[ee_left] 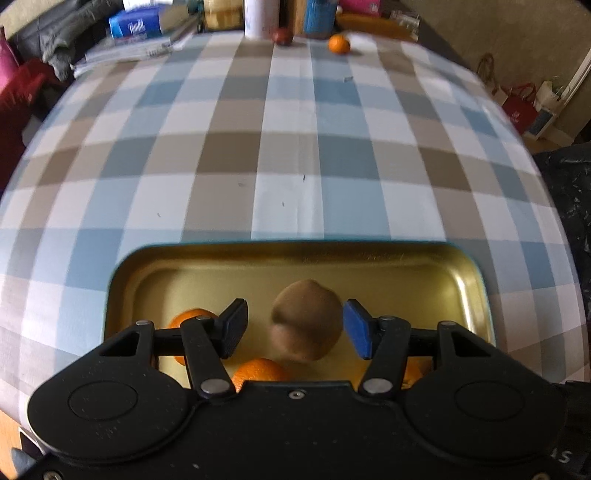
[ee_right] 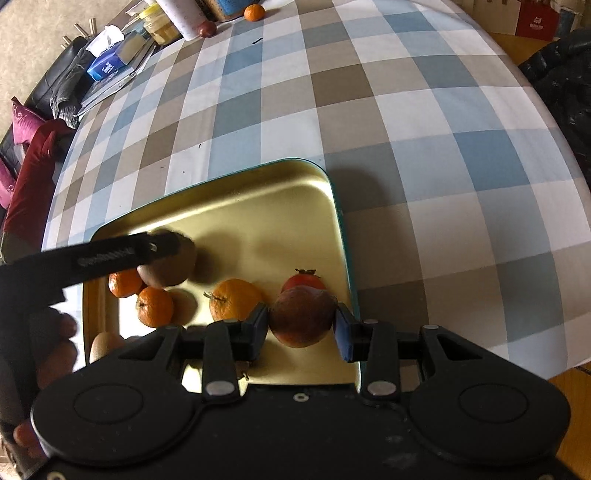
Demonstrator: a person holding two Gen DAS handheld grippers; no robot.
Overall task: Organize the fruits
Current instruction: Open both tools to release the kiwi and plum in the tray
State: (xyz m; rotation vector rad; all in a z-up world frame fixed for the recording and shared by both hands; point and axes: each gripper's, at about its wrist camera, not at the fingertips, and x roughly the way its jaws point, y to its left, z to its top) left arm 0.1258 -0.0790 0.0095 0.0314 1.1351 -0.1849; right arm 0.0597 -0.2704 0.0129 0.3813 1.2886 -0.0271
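A gold tin tray (ee_right: 258,192) with a teal rim lies on the checked tablecloth. My right gripper (ee_right: 301,332) is shut on a dark red round fruit (ee_right: 301,314) over the tray's near right corner. Behind that fruit sits a red-orange fruit with a calyx (ee_right: 303,282). Three tangerines (ee_right: 234,299) and a kiwi (ee_right: 105,343) also lie in the tray. My left gripper (ee_left: 295,328) stands open over the tray around a blurred brown kiwi (ee_left: 306,321), with a gap at its left pad. Far off on the cloth are a tangerine (ee_left: 338,43) and a dark red fruit (ee_left: 282,36).
A white bottle (ee_right: 183,18), jars, a blue tissue pack (ee_right: 107,66) and books crowd the table's far edge. A black jacket (ee_right: 561,74) lies off the right side. A person's fingers (ee_right: 55,343) hold the left gripper's handle. Open cloth lies beyond the tray.
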